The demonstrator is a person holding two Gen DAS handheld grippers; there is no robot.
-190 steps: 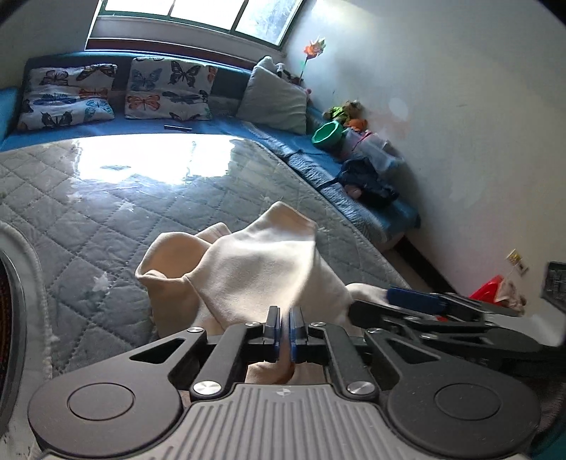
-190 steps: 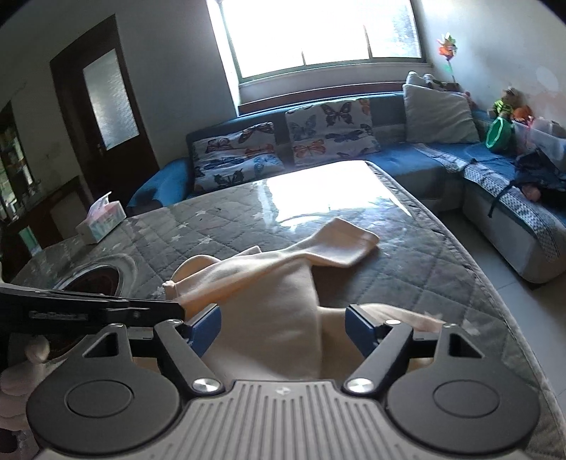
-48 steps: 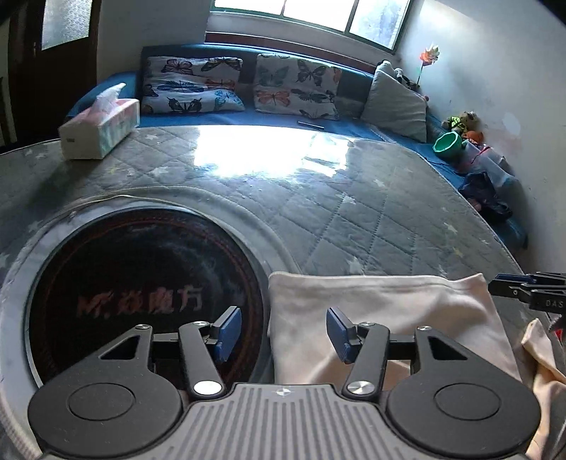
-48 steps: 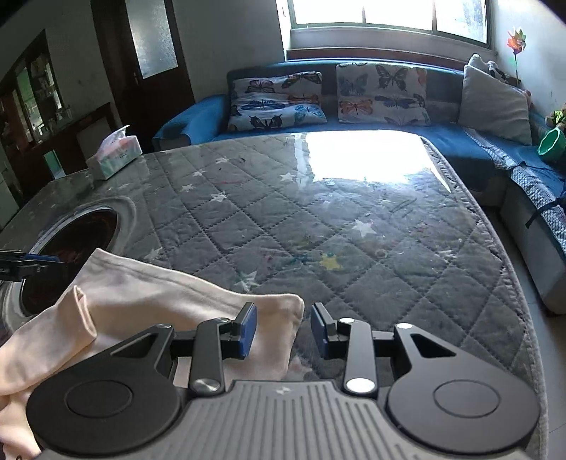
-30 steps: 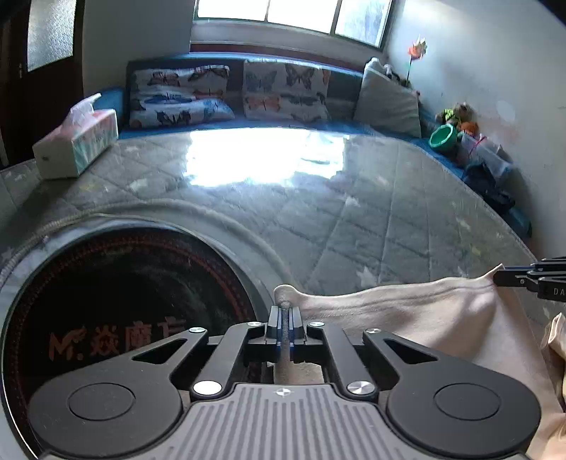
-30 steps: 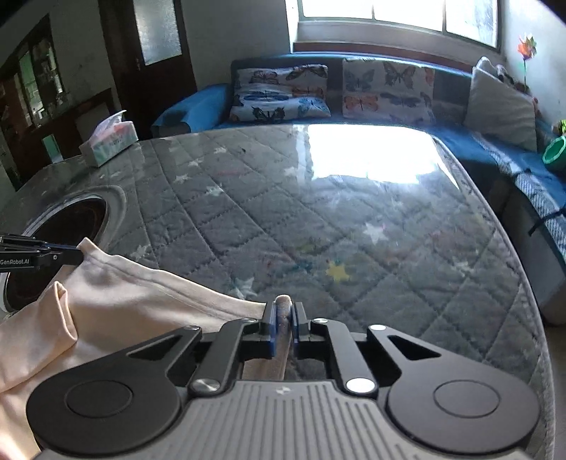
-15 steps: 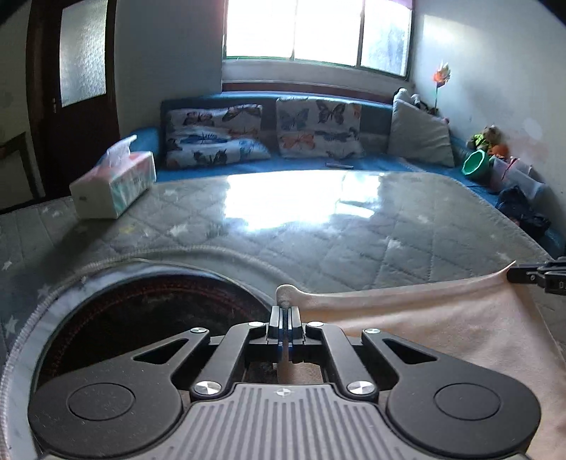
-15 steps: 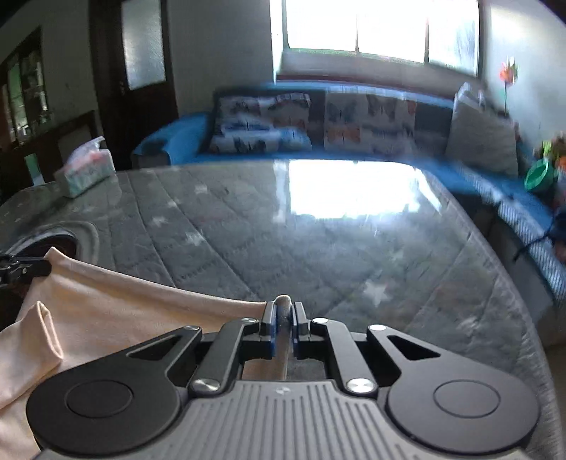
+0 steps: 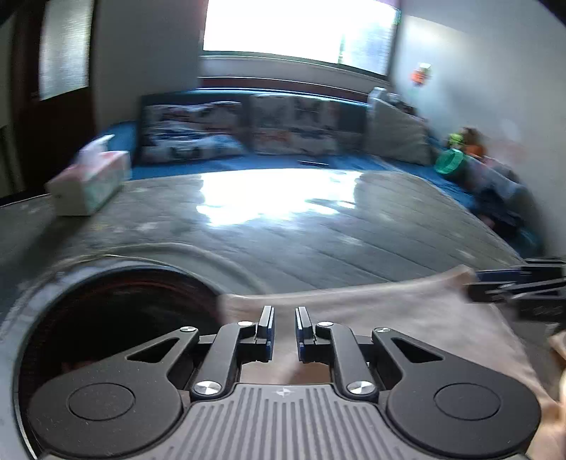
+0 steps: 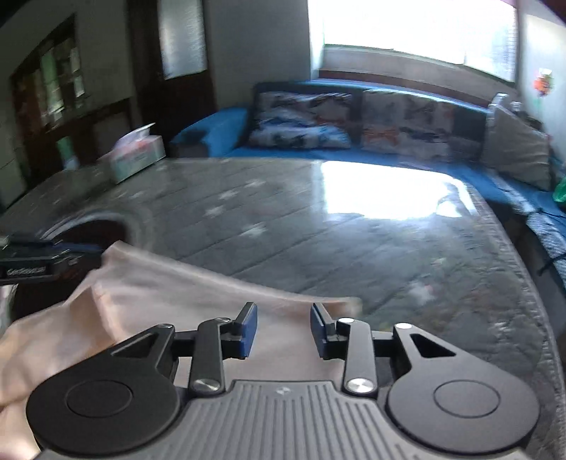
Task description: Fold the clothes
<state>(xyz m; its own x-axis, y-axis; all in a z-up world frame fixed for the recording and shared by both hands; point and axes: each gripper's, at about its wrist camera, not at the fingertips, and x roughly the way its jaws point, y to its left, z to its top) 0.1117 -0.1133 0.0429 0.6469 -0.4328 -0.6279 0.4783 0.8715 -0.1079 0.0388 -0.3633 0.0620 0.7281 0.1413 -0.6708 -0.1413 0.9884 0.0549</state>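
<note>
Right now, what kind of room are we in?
Most likely a home living room: a blue sofa with patterned cushions runs under a bright window, and a tissue box sits on the quilted grey table cover where the cream garment lies.

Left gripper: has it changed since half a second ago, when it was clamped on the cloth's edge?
Yes. The left gripper has opened, its jaws now apart over the cream garment beside the dark round inset.

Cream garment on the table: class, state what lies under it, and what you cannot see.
The cream garment lies on the grey quilted table cover; its left corner reaches the rim of the dark round inset. Whatever lies beneath the cloth itself is covered. Both grippers stand open above it.
</note>
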